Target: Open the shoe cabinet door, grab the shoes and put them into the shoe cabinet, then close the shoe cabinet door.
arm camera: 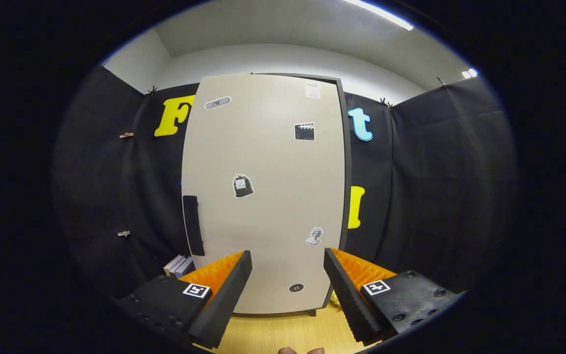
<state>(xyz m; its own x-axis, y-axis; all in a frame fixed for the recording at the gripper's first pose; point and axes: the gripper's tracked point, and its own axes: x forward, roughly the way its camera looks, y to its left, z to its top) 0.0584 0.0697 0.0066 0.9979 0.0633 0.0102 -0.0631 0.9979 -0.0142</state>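
**Booth and room**

We see black cloth walls [420, 196] pinned by small clips [126, 134], pale room walls [283, 61] above, a ceiling light strip [381, 14], a wooden floor [283, 332], and stacked books [179, 265] in the corner.

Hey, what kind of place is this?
Probably a staged recording booth: black cloth walls, a closed shoe cabinet on a wood floor, and the open gripper facing it.

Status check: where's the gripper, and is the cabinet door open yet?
Hand-held gripper open, holding nothing. Shoe cabinet door shut, straight ahead beyond the fingers; its dark handle untouched. Nothing between fingers and door.
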